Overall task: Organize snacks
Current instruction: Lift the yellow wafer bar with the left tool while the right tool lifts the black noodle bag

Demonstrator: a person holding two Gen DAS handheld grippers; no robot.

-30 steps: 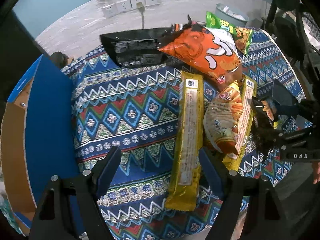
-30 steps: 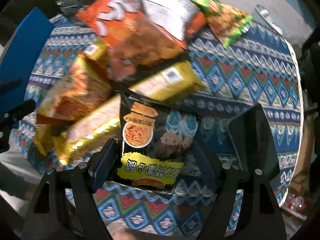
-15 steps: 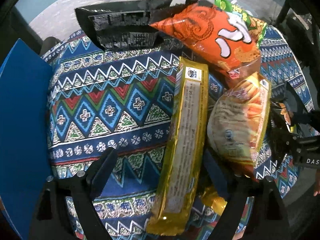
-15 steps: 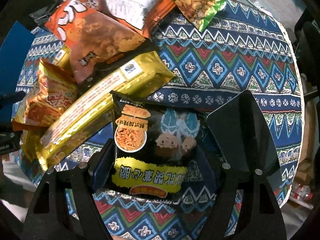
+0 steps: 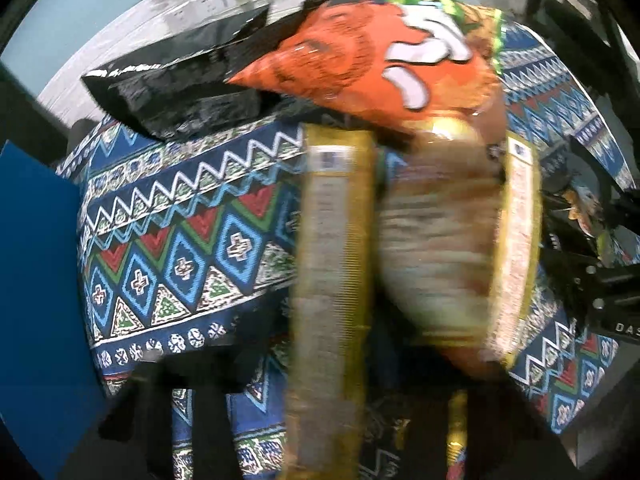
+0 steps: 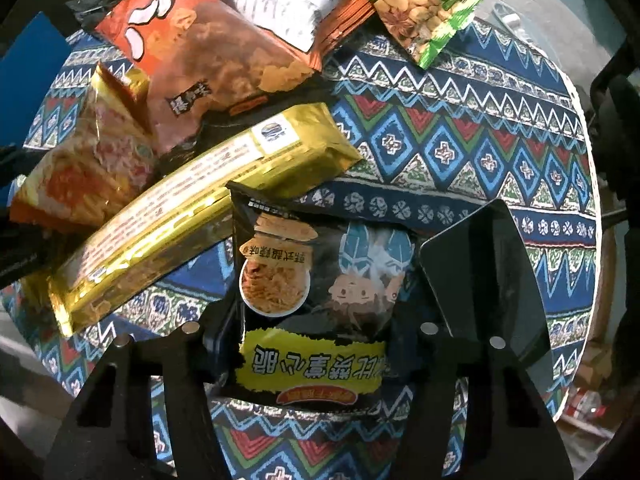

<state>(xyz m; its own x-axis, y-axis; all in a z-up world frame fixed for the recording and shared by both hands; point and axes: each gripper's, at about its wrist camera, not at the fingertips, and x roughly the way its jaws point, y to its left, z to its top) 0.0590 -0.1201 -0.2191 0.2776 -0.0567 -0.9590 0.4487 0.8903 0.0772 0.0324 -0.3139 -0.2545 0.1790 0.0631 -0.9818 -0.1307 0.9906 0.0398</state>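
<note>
- Underneath everything lies one round table under a blue, red and green zigzag cloth; its far rim is cut off in both views.
- One blue panel stands at the table's left edge, cropped by the frame.
- One large orange snack bag with white lettering tops the pile at the far side, overlapping a silver-backed packet.
- One black foil bag lies beside the orange one, toward the wall.
- Two long gold packets — one runs down the left wrist view, heavily blurred; the other lies slantwise in the right wrist view.
- One orange-yellow crisp bag rests against the gold packets.
- One green nut packet sits at the far edge.
- One black packet with yellow band sits between the right gripper fingers, whose jaws are closing, pads against its sides.
- Left gripper — dark and smeared by motion; its jaws have drawn narrow onto the first gold packet.
</note>
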